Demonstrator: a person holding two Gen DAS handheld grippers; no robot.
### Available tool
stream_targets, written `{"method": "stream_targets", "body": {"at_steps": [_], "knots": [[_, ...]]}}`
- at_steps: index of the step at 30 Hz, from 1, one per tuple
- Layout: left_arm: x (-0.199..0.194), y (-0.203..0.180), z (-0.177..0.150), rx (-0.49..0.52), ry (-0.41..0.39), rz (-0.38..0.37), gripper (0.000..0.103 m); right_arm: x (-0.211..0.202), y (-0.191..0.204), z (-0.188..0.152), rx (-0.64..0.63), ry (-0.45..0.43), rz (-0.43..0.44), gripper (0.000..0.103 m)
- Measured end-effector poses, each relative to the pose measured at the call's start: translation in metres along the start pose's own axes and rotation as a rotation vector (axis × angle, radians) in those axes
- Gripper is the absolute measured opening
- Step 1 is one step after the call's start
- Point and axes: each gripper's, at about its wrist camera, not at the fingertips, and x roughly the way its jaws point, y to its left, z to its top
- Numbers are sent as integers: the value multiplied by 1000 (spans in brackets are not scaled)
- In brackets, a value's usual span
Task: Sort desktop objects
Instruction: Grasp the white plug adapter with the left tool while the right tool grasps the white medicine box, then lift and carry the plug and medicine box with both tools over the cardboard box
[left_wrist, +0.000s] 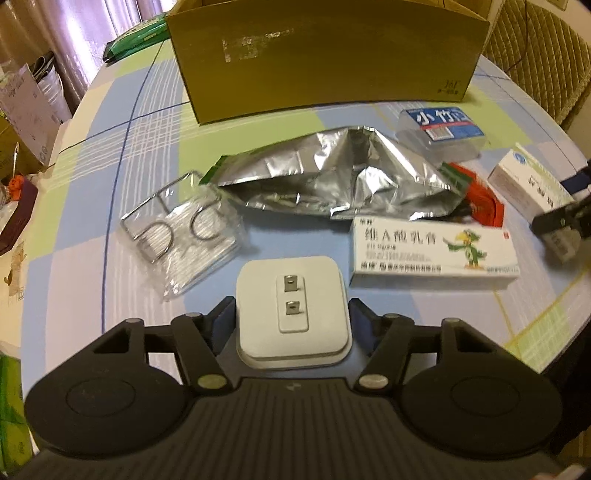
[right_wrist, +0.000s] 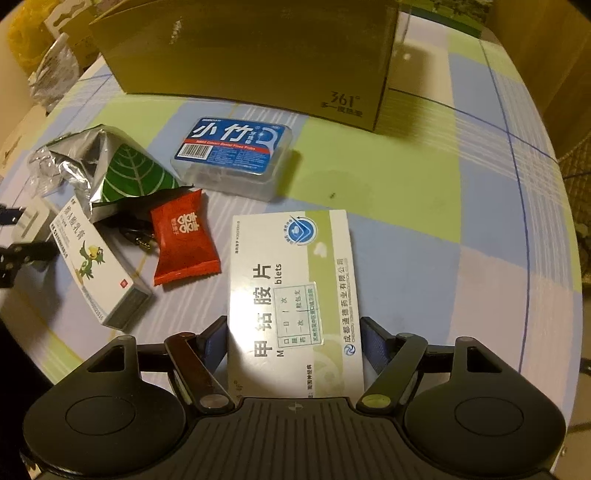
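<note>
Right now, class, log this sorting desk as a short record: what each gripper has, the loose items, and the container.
left gripper: fingers on either side of the white plug adapter
right gripper: fingers on either side of the white tablet box
loose items: foil pouch, floss pick case, red candy packet, parrot ointment box, clear wrapper with rings
container: cardboard box, at the far edge
surface: checked tablecloth
</note>
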Motion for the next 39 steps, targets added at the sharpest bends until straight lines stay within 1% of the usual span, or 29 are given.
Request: {"method": "stream_targets", "body": {"at_steps": [7,8,13,18,25,32,39], "knots": [[-1,0,-4,-14,-7,-2,63,1,8,-4,-20,-31,-33,71],[-1,0,-3,-14,-9,-5,62,1,8,-5,-20,-36,-33,69],[-3,2,-2,-25,-10,-11,60,-1,9,-8,-14,-69,-35,68],[-12,1,-7,-23,-16,-2,60,-21,14,-8,-15,-130,-40,68],[-37,3,-6,-29,-55,5,60,-46,17,-4,6,-177,-28,68],[-63,3,8,-19,-109,27,60,-72,27,-1,16,-225,-7,68],[-87,-1,31,5,-169,35,60,-102,34,17,3,-296,-3,68]]}}
